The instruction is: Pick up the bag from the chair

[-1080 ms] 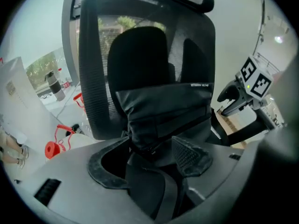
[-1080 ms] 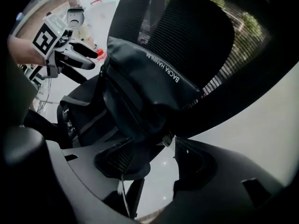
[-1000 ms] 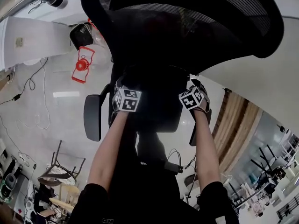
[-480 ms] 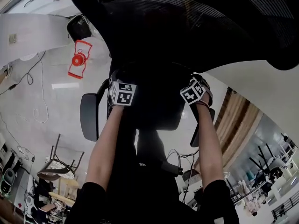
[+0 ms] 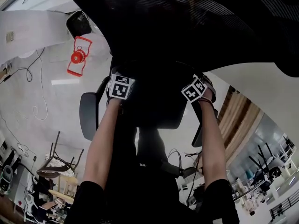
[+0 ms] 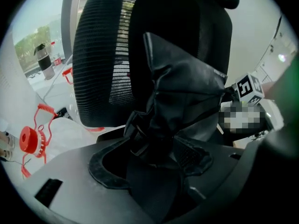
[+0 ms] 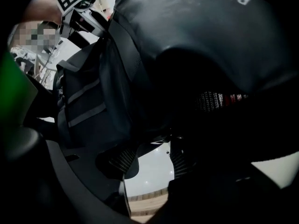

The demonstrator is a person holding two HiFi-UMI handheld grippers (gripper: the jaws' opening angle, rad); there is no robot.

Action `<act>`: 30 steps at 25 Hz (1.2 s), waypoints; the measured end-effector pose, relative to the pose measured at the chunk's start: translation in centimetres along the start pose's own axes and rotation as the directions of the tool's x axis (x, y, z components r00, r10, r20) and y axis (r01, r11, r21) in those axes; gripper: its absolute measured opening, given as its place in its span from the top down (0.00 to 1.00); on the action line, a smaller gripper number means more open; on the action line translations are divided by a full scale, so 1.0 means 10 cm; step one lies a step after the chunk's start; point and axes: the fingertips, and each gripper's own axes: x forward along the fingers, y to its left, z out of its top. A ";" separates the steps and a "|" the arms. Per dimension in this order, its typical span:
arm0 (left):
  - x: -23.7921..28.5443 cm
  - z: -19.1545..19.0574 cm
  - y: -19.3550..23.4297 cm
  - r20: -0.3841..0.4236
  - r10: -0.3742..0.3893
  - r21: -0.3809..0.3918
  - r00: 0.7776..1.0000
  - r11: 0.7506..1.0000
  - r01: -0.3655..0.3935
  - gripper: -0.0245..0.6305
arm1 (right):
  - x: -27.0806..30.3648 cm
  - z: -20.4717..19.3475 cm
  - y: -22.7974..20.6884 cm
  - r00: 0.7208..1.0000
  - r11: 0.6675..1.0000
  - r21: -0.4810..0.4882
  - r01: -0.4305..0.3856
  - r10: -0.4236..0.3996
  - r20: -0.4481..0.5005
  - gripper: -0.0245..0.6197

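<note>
Slippage is the main worry, as I judge it: the black bag [image 6: 182,92] stands slumped on the office chair, leaning against its mesh backrest [image 6: 100,55], and its fabric is loose and creased, so a bite on one fold alone could pull free or let the bag swing and tip off the seat. The left gripper [image 6: 149,160] has just been opening its fingers; they now stand wide apart with a bunched strap and fold of the bag between them, not yet pinched. The right gripper [image 7: 149,157] also has its fingers apart, and only pale floor shows in the gap, while the bag [image 7: 93,101] lies up and to one side of them, so closing there would likely catch nothing or snag the chair. An uneven lift, one side held and the other not, could drag the bag against the armrest [image 5: 88,115]. Both forearms [image 5: 105,139] reach forward and down either side of the bag, the left gripper tilted steeply toward it, the right aimed almost straight at the floor.
</note>
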 end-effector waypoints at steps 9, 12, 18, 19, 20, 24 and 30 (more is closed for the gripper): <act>-0.03 -0.10 -0.07 0.001 -0.068 0.078 0.998 0.995 0.068 0.63 | -0.04 -0.03 -0.01 1.000 0.999 -0.032 0.001 -0.001 -0.021 0.70; -0.06 -0.11 -0.04 -0.013 -0.058 0.100 0.998 0.993 0.059 0.72 | -0.08 -0.07 -0.10 0.999 0.998 -0.043 0.034 -0.036 -0.035 0.87; -0.12 -0.14 0.01 0.004 -0.042 0.095 0.999 0.995 0.041 0.82 | -0.12 -0.09 -0.13 1.000 1.000 -0.013 0.012 -0.012 -0.019 0.95; -0.13 -0.13 0.02 0.009 -0.032 0.092 0.999 0.995 0.031 0.84 | -0.12 -0.10 -0.13 1.000 1.000 -0.016 0.012 -0.012 -0.020 0.95; -0.13 -0.12 0.04 0.017 -0.025 0.085 1.000 0.996 0.023 0.88 | -0.13 -0.11 -0.14 1.000 1.000 -0.019 0.012 -0.012 -0.021 0.96; -0.14 -0.12 0.06 0.024 -0.028 0.079 0.999 0.997 0.026 0.89 | -0.15 -0.13 -0.15 1.000 1.000 -0.024 0.009 -0.009 -0.025 0.96; -0.15 -0.10 0.07 0.039 -0.017 0.062 0.999 0.998 0.015 0.90 | -0.22 -0.17 -0.16 1.000 1.000 -0.022 0.006 -0.007 -0.020 0.96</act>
